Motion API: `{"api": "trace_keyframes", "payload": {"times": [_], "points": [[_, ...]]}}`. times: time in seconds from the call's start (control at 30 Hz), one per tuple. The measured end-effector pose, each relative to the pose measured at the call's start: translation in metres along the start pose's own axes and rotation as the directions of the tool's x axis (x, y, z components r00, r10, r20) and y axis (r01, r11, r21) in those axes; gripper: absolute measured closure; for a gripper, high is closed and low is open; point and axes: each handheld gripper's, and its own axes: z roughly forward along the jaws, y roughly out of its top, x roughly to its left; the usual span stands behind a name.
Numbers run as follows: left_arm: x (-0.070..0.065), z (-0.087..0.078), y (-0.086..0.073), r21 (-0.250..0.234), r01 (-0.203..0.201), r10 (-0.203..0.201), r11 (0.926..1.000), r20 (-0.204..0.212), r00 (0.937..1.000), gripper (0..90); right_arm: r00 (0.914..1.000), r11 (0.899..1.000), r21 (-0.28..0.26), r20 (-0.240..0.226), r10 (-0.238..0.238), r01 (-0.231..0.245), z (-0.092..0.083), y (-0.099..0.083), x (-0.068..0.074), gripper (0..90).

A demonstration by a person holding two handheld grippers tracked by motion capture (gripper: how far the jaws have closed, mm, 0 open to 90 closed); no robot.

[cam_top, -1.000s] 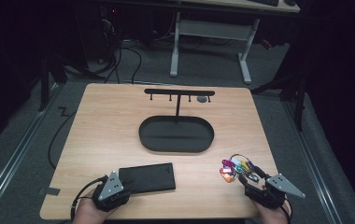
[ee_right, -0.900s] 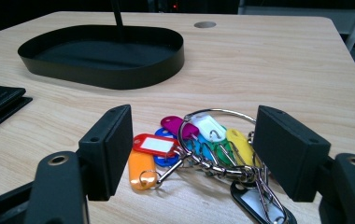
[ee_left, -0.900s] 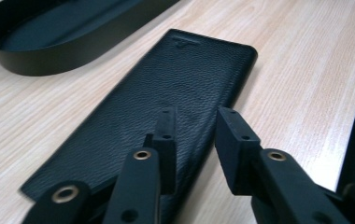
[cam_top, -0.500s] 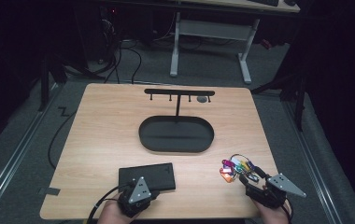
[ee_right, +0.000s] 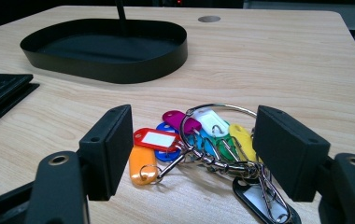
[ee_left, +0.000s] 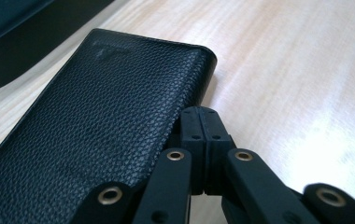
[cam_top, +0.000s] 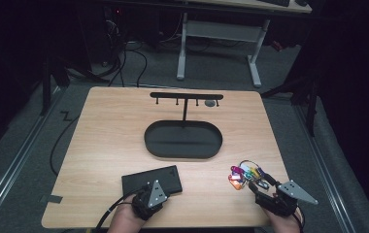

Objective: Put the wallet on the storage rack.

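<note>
Desk: light wooden desk [cam_top: 105,145] carries everything.
Tray: black oval metal tray [cam_top: 182,141] with its hook bar stands mid-desk, well apart from both hands and in no one's way.
Wallet: black grained leather wallet [cam_top: 152,180] lies flat near the front edge.
Keys: ring of coloured plastic key tags [ee_right: 189,140] lies front right.
Left hand-held gripper [ee_left: 202,135]: jaws pressed together, holding nothing, just beside the wallet's edge.
Right hand-held gripper [ee_right: 192,154]: jaws wide, straddling the keys, not pressing.
Risk: closed jaws may only shove the wallet; loose tags could slip out.

No readable text, number or brand is found; a faint embossed mark on the black leather wallet [ee_left: 105,140] cannot be made out.
</note>
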Motion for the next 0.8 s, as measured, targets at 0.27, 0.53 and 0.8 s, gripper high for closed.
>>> {"api": "trace_keyframes", "payload": {"times": [0.27, 0.53, 0.8], "points": [[0.001, 0.011, 0.01, 0.021, 0.008, -0.007, 0.9997, -0.07, 0.9975, 90.0, 1.0, 1.0, 0.007, -0.007, -0.002, 0.002, 0.001, -0.001, 0.0, 29.5], [0.004, 0.002, 0.014, -0.083, 0.069, -0.066, 0.9942, 0.027, 0.9974, 82.5, 1.0, 1.0, 0.014, -0.008, -0.004, 0.004, 0.001, -0.002, -0.002, 29.4], [0.022, -0.029, -0.009, -0.152, 0.058, -0.055, 0.9866, 0.022, 0.9982, 70.8, 0.9999, 1.0, 0.01, -0.002, 0.012, -0.012, -0.001, -0.003, -0.005, 29.4]]}}
